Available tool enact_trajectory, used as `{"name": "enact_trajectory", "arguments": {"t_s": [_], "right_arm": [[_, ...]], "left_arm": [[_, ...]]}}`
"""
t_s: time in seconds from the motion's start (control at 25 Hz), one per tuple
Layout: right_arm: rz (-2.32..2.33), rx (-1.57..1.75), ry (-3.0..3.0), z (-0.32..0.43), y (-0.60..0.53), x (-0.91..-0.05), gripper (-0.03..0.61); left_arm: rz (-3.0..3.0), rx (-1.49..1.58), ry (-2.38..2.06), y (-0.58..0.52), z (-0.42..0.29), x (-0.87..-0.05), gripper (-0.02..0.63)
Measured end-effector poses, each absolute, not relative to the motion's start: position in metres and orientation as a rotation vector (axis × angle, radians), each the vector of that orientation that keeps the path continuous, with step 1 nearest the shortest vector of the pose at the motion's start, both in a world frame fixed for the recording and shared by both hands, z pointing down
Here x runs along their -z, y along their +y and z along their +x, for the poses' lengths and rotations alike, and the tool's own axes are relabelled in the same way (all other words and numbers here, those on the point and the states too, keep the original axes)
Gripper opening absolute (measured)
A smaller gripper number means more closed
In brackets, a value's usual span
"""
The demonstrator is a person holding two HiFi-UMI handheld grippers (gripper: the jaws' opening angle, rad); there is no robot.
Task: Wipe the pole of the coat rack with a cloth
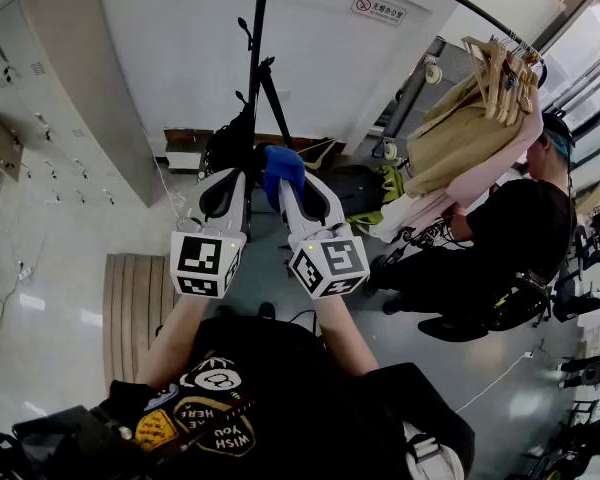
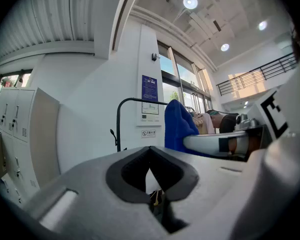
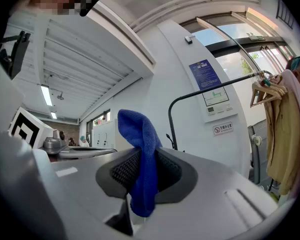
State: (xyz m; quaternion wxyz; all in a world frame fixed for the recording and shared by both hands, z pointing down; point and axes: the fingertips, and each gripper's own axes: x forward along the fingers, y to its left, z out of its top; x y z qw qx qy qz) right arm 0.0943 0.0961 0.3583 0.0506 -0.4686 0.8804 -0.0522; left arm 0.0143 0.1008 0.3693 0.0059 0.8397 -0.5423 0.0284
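1. Left gripper [image 2: 150,159]. Jaws closed together, with only a thin slit of white wall showing between the pads. Nothing held. It points forward and slightly up, with the marker cube nearest the wearer.

2. Right gripper [image 3: 142,159]. Jaws clamped on a blue cloth [image 1: 283,166]. One fold stands above the tips and a short end hangs below the pads. It is held just beside the left gripper at the same height, the two nearly parallel.

3. Forearms [image 1: 340,338]. Both are bare and reach forward from a black printed T-shirt, elbows bent and close to the body. The hands are hidden behind the cubes.

4. Pole [image 1: 256,58] of the rack. Black and upright, it lies ahead of both grippers, with its foot just left of the cloth in the head view. The gripper views show it beyond the cloth, apart from it and not touched.

5. Rack's top bar. It curves off to the right and carries wooden hangers [image 1: 500,73] with tan and pink garments [image 1: 460,143].

6. Bags [image 1: 230,146]. Dark bags on the floor around the rack's foot. Their contents cannot be made out.

7. Lockers [image 1: 50,98]. A grey bank along the left wall. Nothing of their contents shows.

8. Slatted board [image 1: 130,308]. It lies flat on the floor, left of the wearer.

9. Person [image 1: 520,238] in black, crouched at the right under the garments.

10. Sign [image 1: 378,8], on the white wall behind the rack.
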Motion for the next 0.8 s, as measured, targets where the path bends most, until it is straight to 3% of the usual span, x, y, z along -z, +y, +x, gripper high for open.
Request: {"name": "enact_trajectory", "arguments": {"t_s": [0.8], "right_arm": [[-1.336, 0.275, 2.721, 0.133, 0.099, -0.381, 0.074]], "left_arm": [[2.559, -0.082, -1.729, 0.106, 0.054, -0.376, 0.002]]}}
